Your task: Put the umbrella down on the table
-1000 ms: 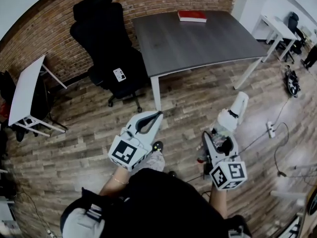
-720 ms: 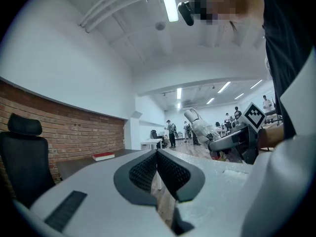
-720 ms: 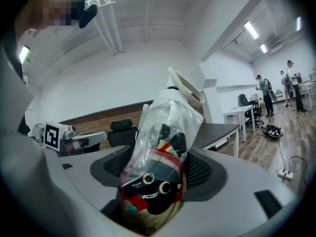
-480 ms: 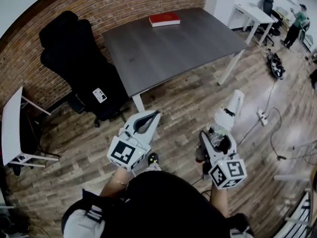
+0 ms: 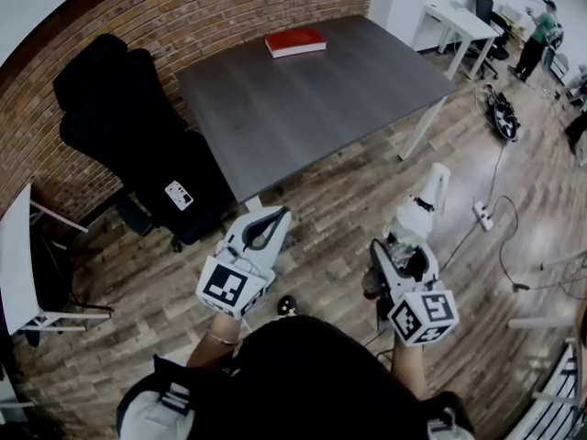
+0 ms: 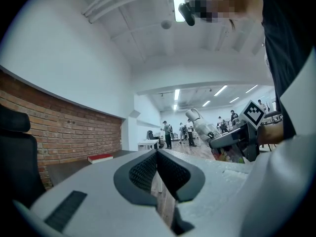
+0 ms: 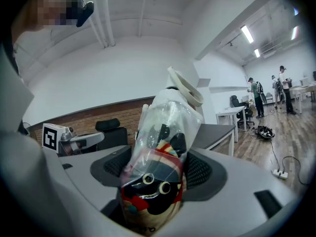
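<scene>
One umbrella (image 5: 425,207) — pinched lengthwise in right claw (image 5: 407,246), pointing forward — left claw (image 6: 157,156) closed.

The umbrella (image 7: 157,181) bore a red, black and cream print with two white cartoon eyes, under a clear glossy sleeve. Its handle (image 7: 185,90) was off-white. The left gripper (image 6: 157,154) and right gripper (image 5: 401,247) were pale grey with black ribbed pads, and their marker cubes (image 5: 423,317) were white with black squares. The counter (image 5: 303,99) was dark grey on white legs, the book (image 5: 294,41) red, the chair (image 5: 119,136) black. The wall (image 5: 183,7) was red-brown brick and the floor (image 5: 358,200) brown wood planks.
</scene>
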A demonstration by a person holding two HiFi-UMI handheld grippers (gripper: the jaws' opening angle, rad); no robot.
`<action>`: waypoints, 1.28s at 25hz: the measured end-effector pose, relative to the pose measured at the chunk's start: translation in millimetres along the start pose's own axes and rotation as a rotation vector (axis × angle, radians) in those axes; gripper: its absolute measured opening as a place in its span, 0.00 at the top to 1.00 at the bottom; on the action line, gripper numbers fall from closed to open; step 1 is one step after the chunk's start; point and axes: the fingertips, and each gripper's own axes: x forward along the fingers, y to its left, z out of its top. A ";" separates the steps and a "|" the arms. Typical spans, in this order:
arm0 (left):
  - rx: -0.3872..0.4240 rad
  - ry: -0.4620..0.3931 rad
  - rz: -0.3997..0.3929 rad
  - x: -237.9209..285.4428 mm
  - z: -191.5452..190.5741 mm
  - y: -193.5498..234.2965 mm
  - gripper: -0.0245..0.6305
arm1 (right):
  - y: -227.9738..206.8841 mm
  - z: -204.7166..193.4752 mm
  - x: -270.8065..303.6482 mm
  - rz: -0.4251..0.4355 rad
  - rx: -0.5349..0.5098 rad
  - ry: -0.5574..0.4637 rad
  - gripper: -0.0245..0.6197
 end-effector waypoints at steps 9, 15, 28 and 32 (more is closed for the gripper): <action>-0.017 0.000 -0.007 7.1 -11.9 56.2 0.97 | 13.8 -4.0 50.9 -0.029 0.010 0.019 0.47; -0.018 -0.009 -0.011 8.3 -15.2 84.4 0.97 | 22.3 0.0 73.2 -0.055 0.013 0.010 0.47; -0.056 -0.029 -0.021 17.5 -19.7 106.9 0.97 | 25.8 0.1 99.9 -0.063 0.024 0.021 0.47; -0.066 -0.007 0.010 21.4 -25.8 112.0 0.97 | 20.8 -2.3 117.3 -0.025 0.037 0.038 0.47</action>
